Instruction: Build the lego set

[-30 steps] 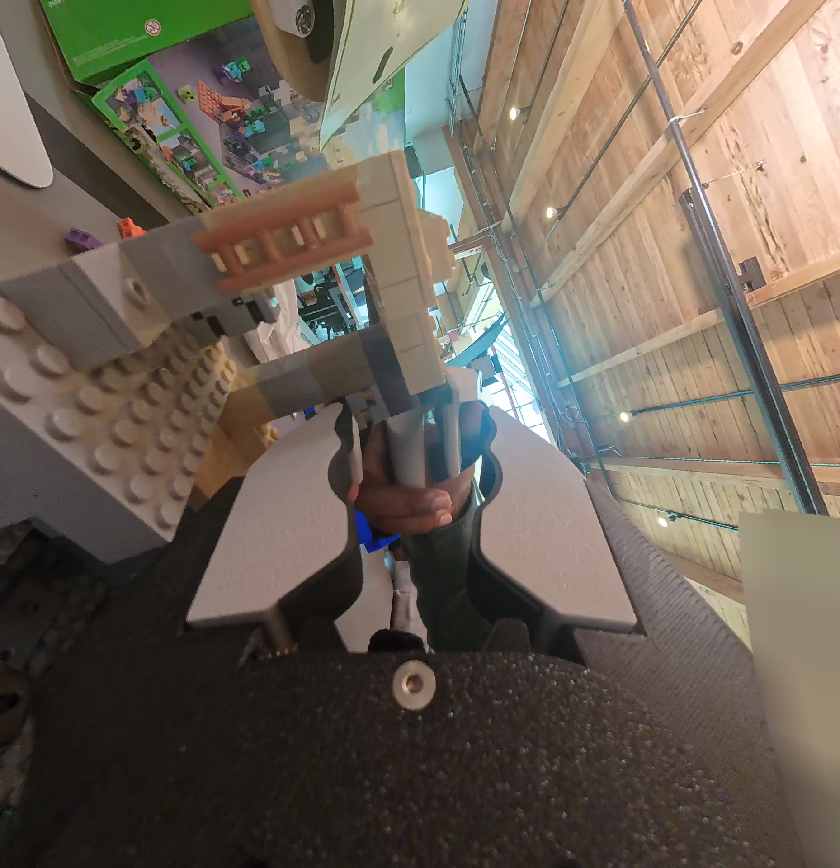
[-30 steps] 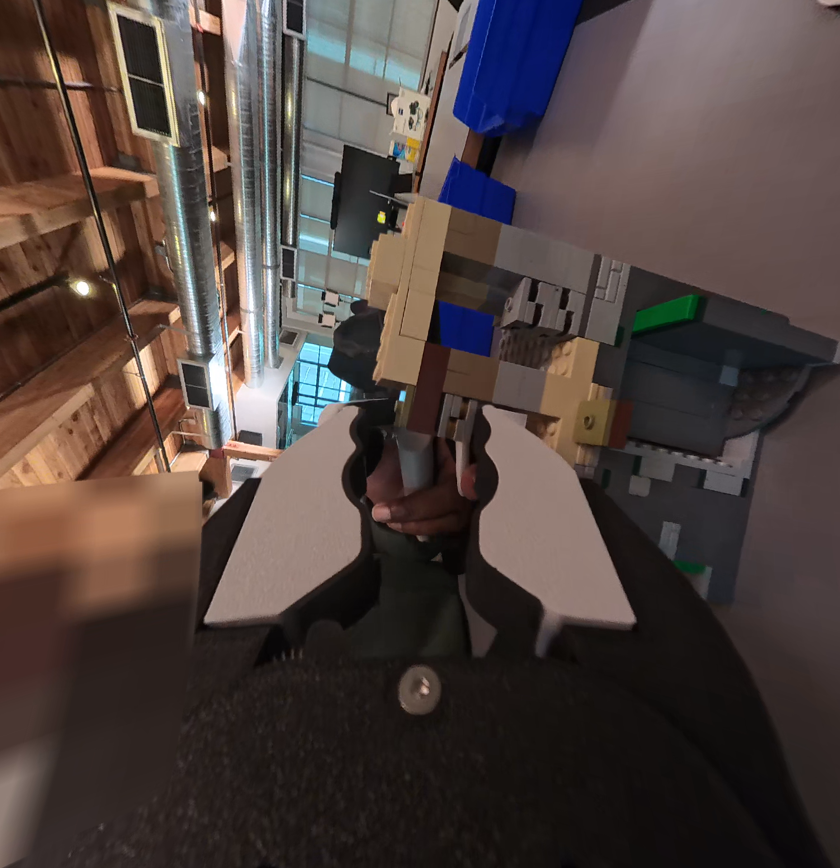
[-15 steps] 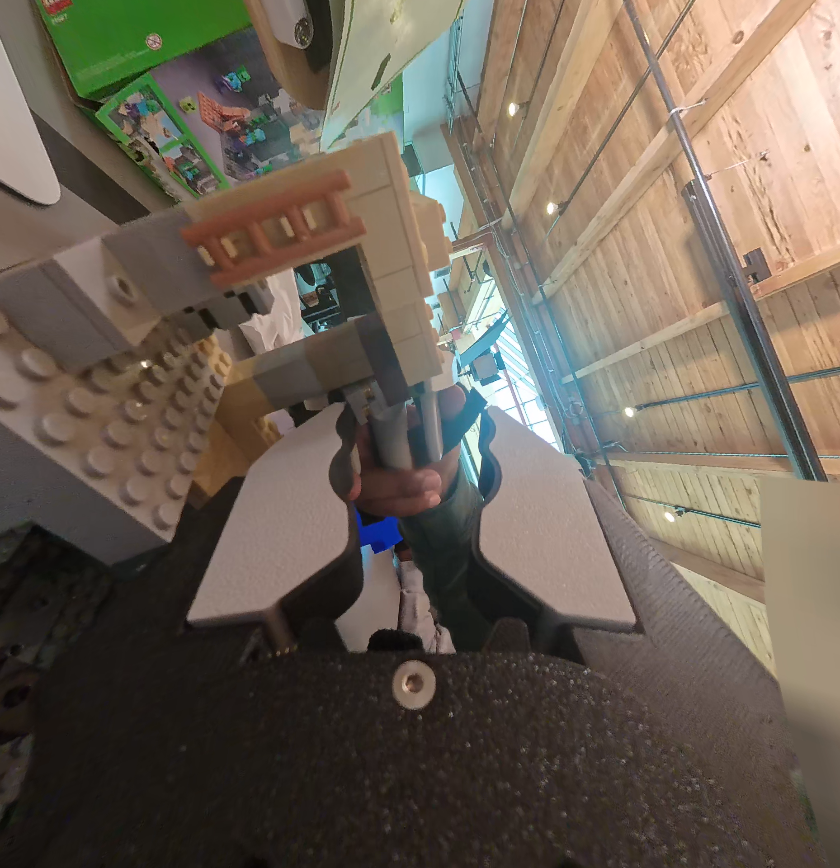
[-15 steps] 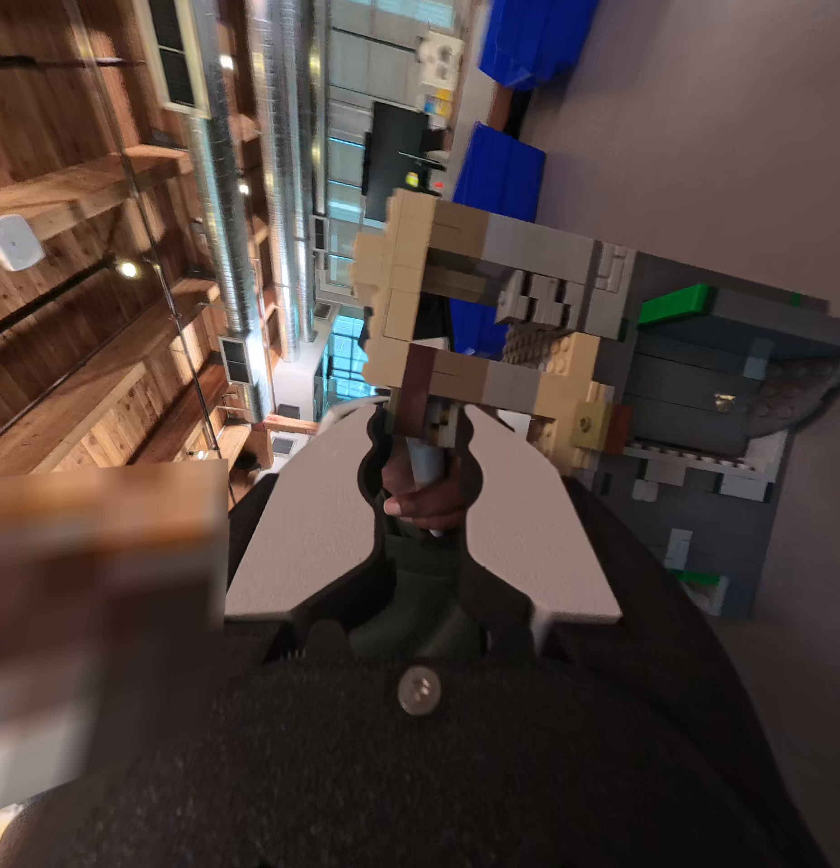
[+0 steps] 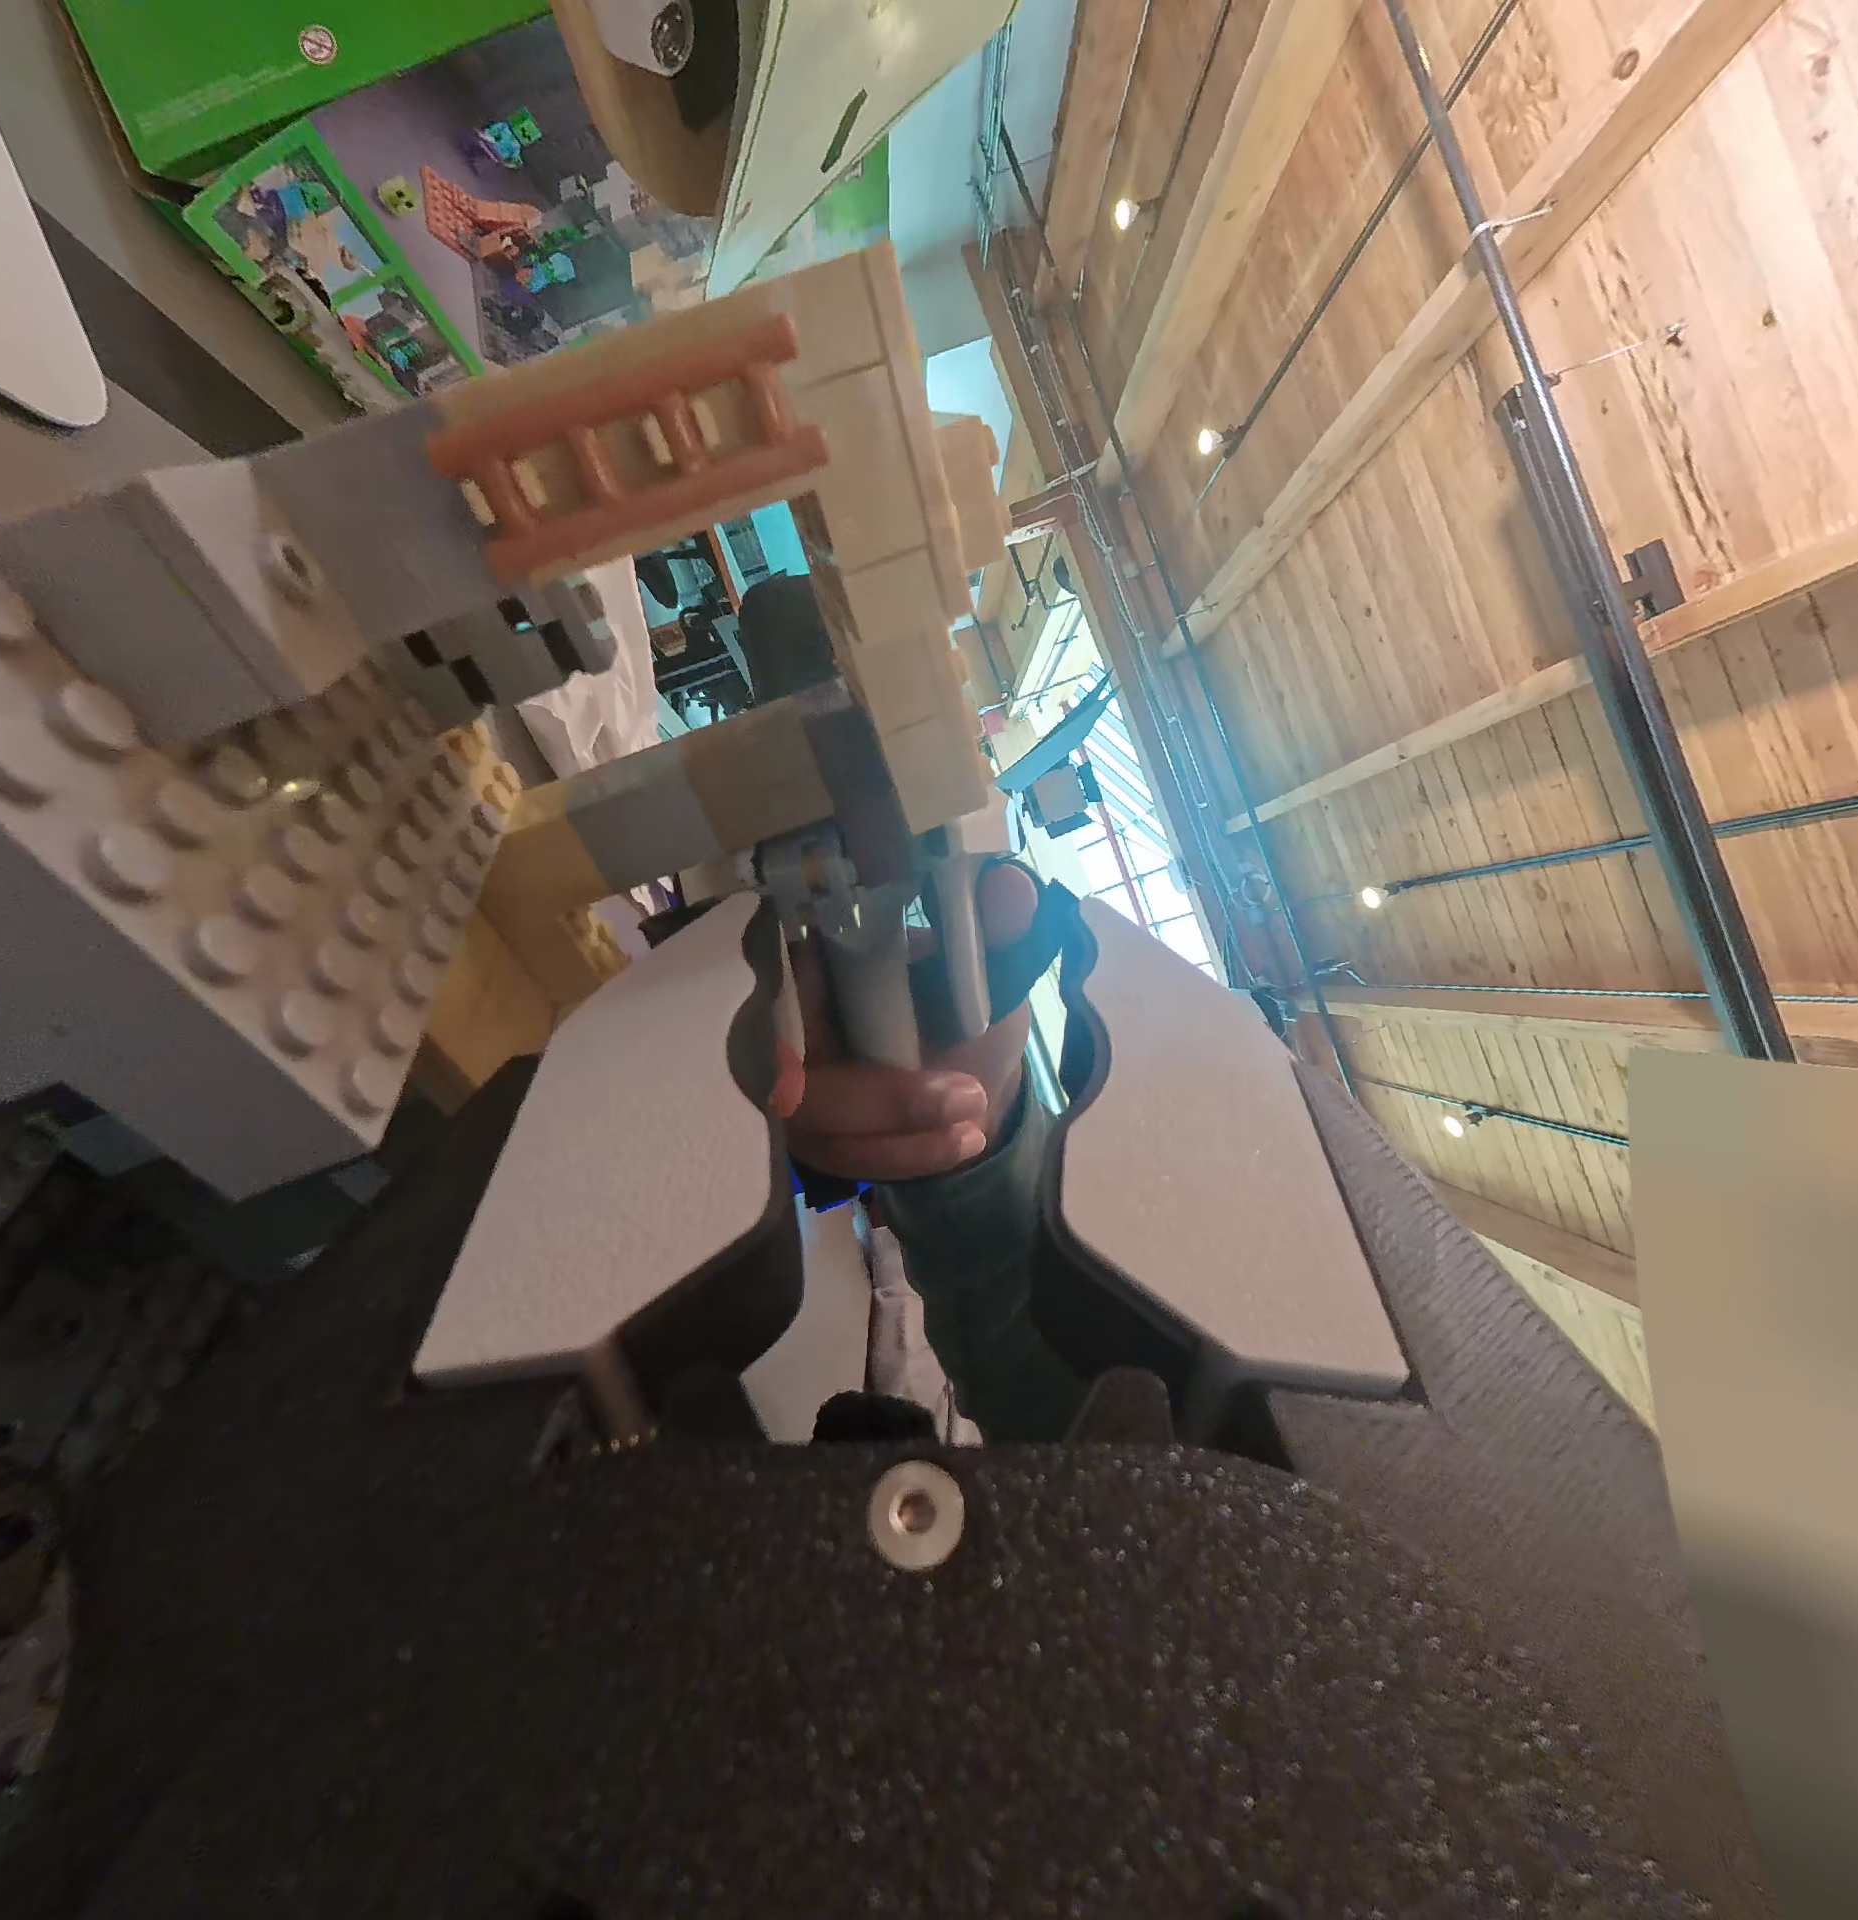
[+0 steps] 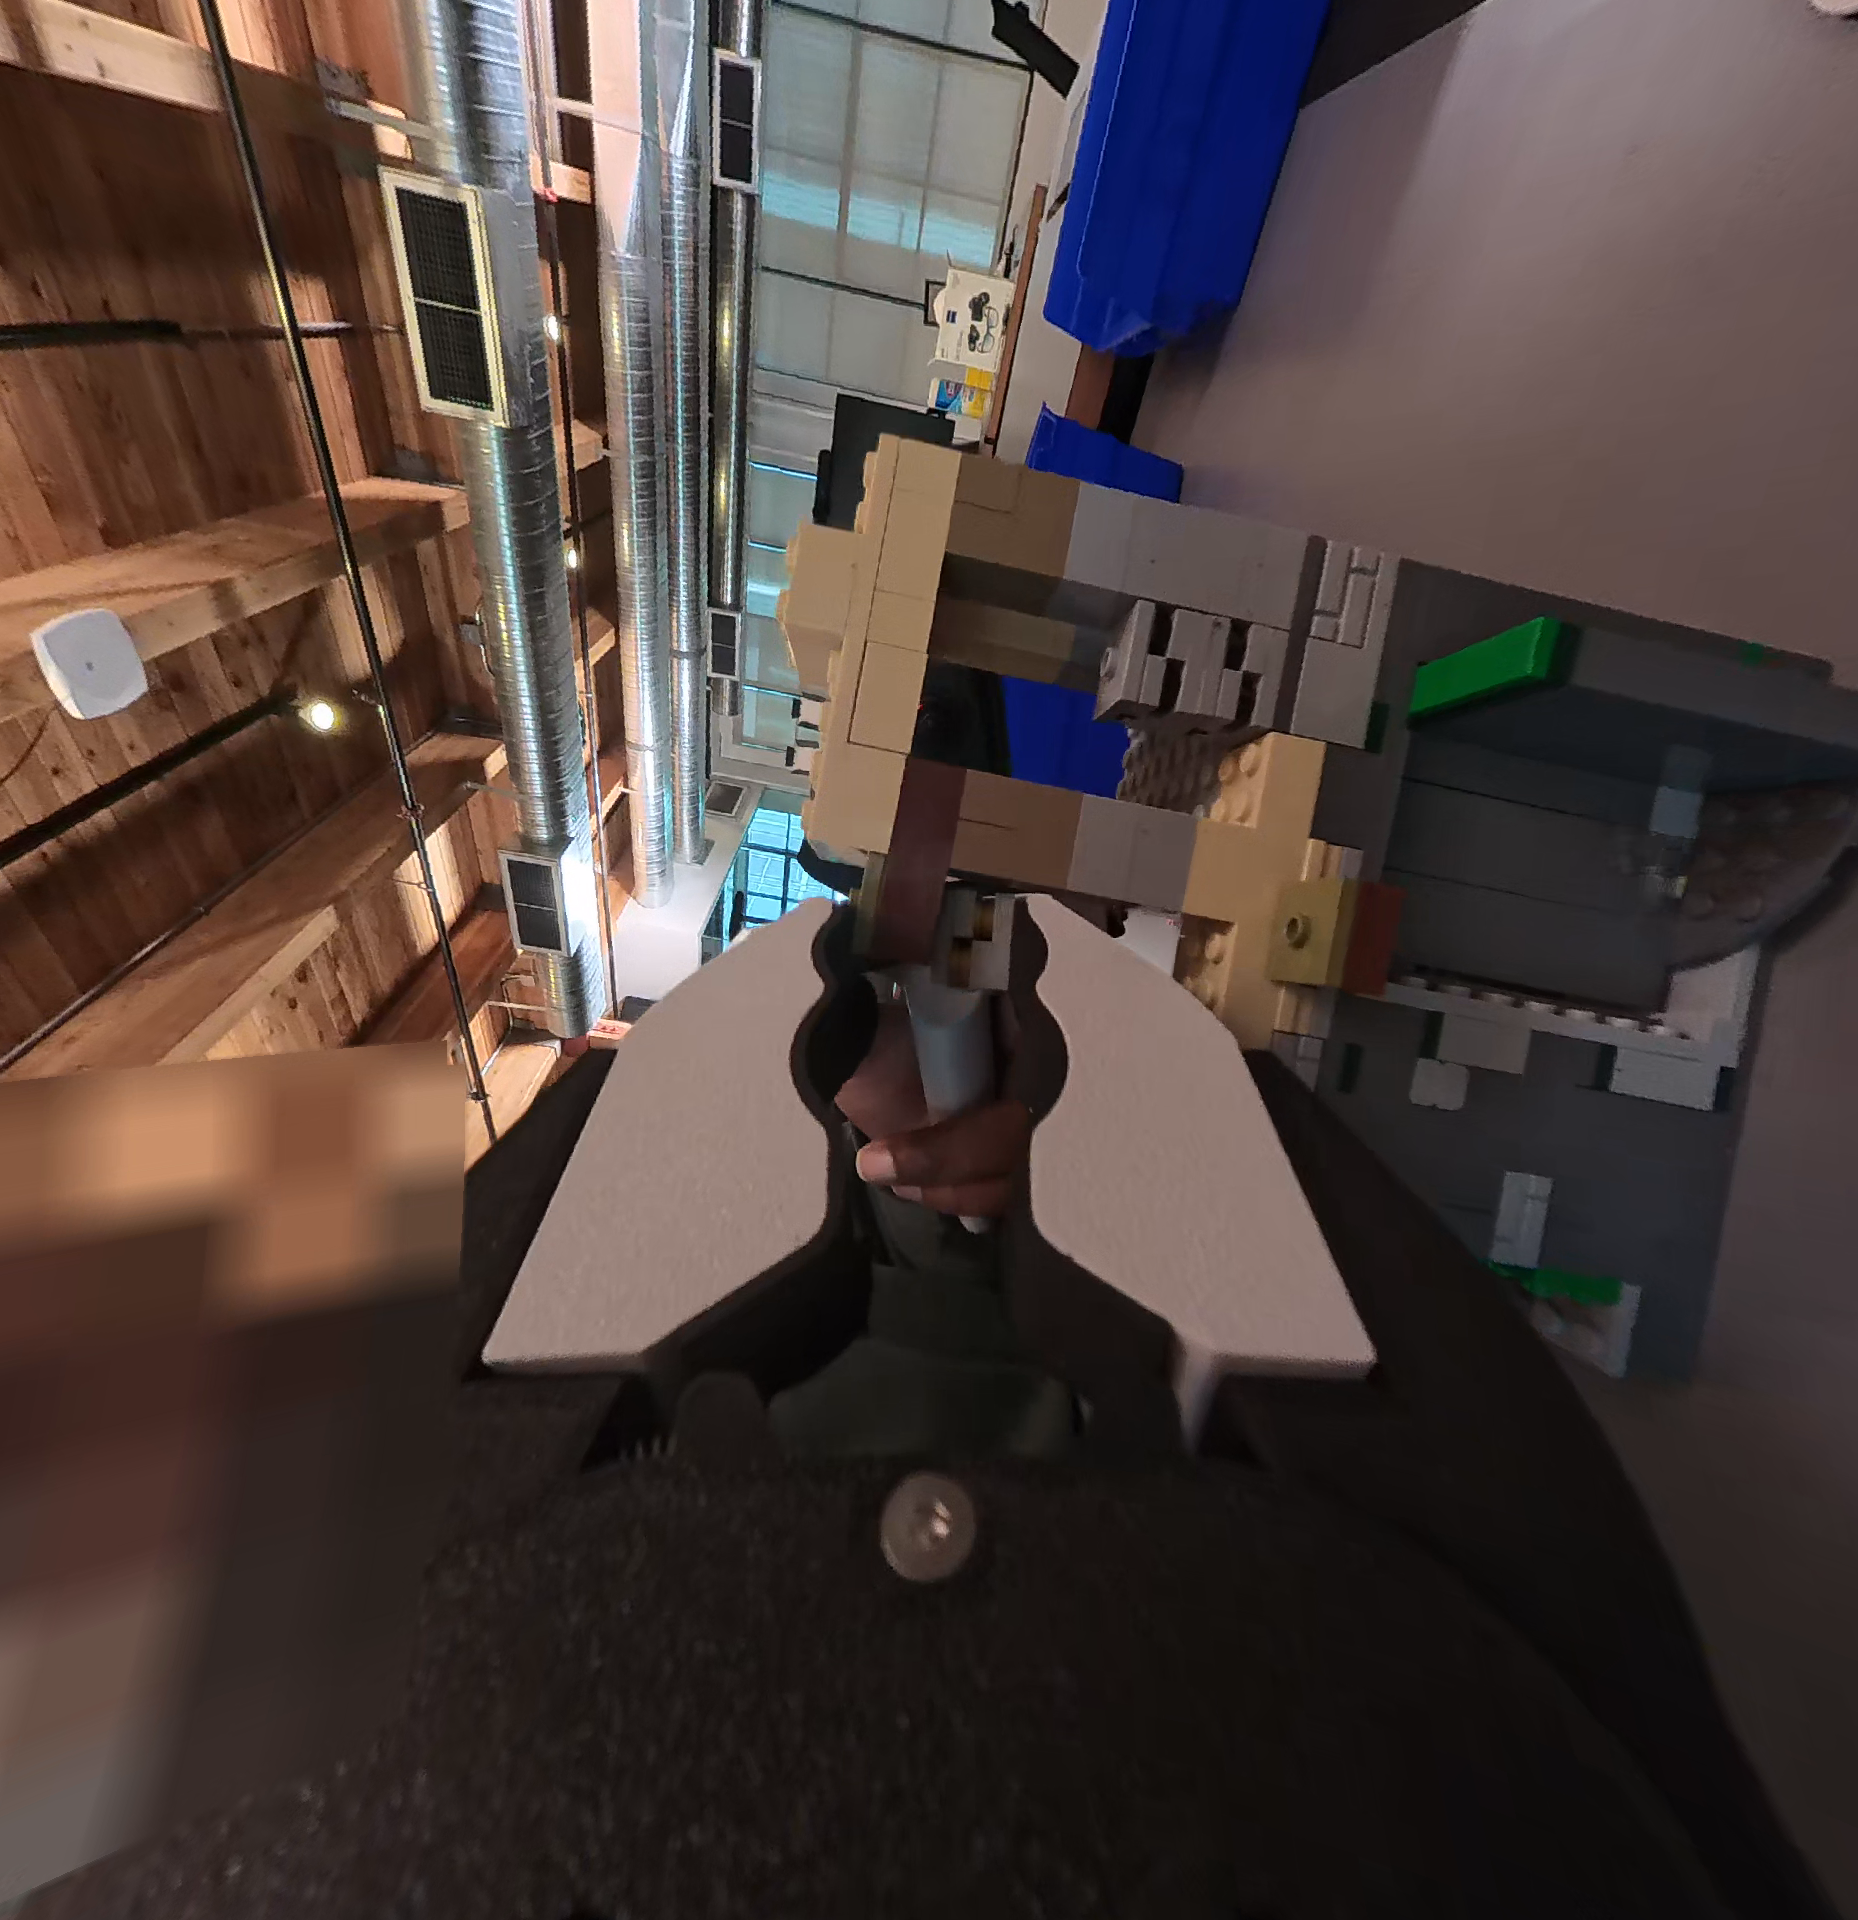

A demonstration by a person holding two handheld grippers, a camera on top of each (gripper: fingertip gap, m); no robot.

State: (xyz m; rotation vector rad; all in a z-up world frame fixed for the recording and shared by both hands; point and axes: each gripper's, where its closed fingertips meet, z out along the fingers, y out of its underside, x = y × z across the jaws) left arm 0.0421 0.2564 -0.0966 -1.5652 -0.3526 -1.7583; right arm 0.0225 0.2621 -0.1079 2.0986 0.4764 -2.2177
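The lego build is a tan and grey tower on a dark grey baseplate. It also shows in the left wrist view, with an orange ladder on its side. The views are rolled sideways. My right gripper has its tips on either side of the tower's brown column and a small grey piece beside it. My left gripper faces it from the other side with its jaws apart. The small grey piece sits at its left tip. The right gripper's fingers and a hand show in the gap.
The green lego box lies behind the build in the left wrist view. Blue bins stand at the far end of the grey table. A light studded plate of the build fills the left side. The tips of both grippers are at nearly the same place.
Both grippers have stayed at the brown column. Both cameras have shifted a little, so the tower sits slightly higher and further left in each view. The jaw gaps look the same.
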